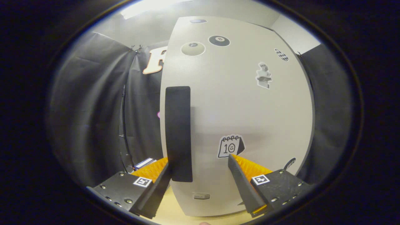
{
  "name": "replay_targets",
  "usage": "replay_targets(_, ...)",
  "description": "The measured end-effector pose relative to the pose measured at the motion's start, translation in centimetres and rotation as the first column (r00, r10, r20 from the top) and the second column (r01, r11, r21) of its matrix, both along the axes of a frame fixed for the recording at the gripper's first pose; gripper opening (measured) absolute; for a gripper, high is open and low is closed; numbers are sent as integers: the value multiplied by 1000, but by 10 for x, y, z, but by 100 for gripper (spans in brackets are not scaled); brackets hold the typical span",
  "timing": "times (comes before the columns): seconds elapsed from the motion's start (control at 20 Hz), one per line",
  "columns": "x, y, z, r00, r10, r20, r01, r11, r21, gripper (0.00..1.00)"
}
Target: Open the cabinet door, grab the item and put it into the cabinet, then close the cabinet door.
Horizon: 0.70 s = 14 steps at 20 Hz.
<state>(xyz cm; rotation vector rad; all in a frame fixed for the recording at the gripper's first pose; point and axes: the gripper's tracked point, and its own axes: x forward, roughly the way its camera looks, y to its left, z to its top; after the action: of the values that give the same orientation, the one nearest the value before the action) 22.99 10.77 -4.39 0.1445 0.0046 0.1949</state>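
So the white cabinet door [250, 109] is shut right ahead, black handle [178, 134] at 10 o'clock. My gripper [200, 165] is spread wide, left finger beside the handle, so it could slip off. Item: can't tell where.

closed cabinet door [250, 118] blocking just ahead, handle [178, 131] inside the spread jaws by left finger

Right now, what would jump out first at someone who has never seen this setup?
The pale cabinet door looms just ahead of the fingers, dotted with stickers: a calendar one low down, a black billiard ball near its top. A tall black handle runs down the door's left edge. The gripper is open, its left finger by the handle's lower end.
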Motion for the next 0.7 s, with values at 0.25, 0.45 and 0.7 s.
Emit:
replay_targets(0.25,11,2,-1,999,-36,12,36,999,-10,100)
replay_targets(0.45,15,3,-1,999,-51,10,51,999,-18,100)
replay_targets(0.7,4,5,3,1000,-20,-6,20,1000,6,100)
